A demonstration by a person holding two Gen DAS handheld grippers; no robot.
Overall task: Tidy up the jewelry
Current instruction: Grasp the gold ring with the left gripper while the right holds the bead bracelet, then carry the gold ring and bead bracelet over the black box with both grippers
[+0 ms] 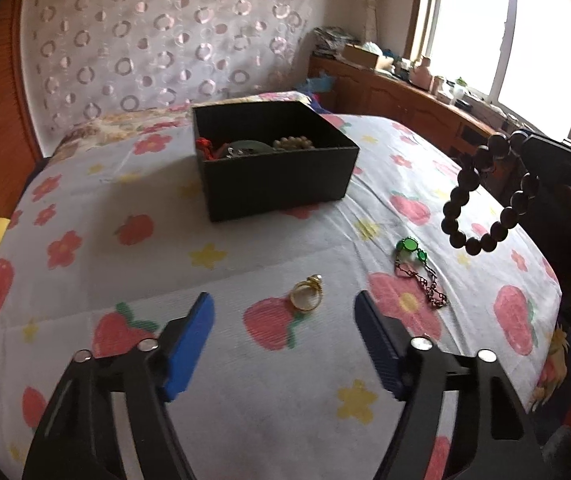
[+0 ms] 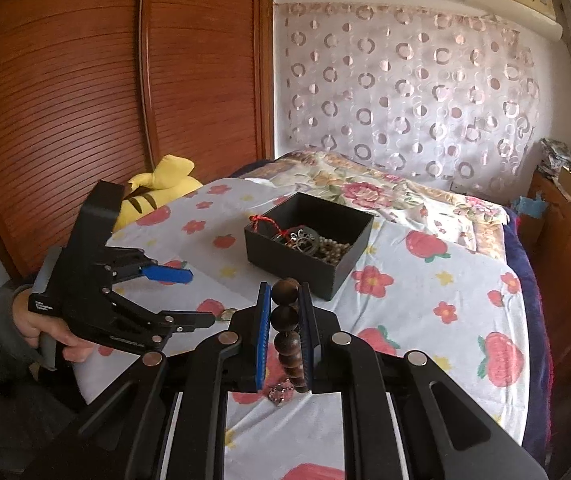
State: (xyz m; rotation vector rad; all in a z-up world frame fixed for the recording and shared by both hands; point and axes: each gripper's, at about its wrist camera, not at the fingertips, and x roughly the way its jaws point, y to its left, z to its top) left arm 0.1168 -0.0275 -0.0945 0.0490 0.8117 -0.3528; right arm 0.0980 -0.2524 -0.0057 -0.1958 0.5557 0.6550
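A black open box [image 1: 273,160] sits on the bed and holds beads, a red cord and metal pieces; it also shows in the right wrist view [image 2: 309,240]. My left gripper [image 1: 285,304] is open just above the sheet, with a gold ring [image 1: 306,293] lying between its fingertips. A green-stone chain bracelet [image 1: 419,268] lies to the ring's right. My right gripper [image 2: 285,296] is shut on a dark wooden bead bracelet [image 2: 285,324], held in the air; the bracelet [image 1: 481,200] hangs at the right of the left wrist view.
A strawberry-and-flower sheet [image 1: 165,240] covers the bed. A yellow plush toy [image 2: 157,192] lies at the bed's left edge by the wooden wardrobe [image 2: 85,100]. A wooden cabinet with clutter [image 1: 405,80] runs under the window at right.
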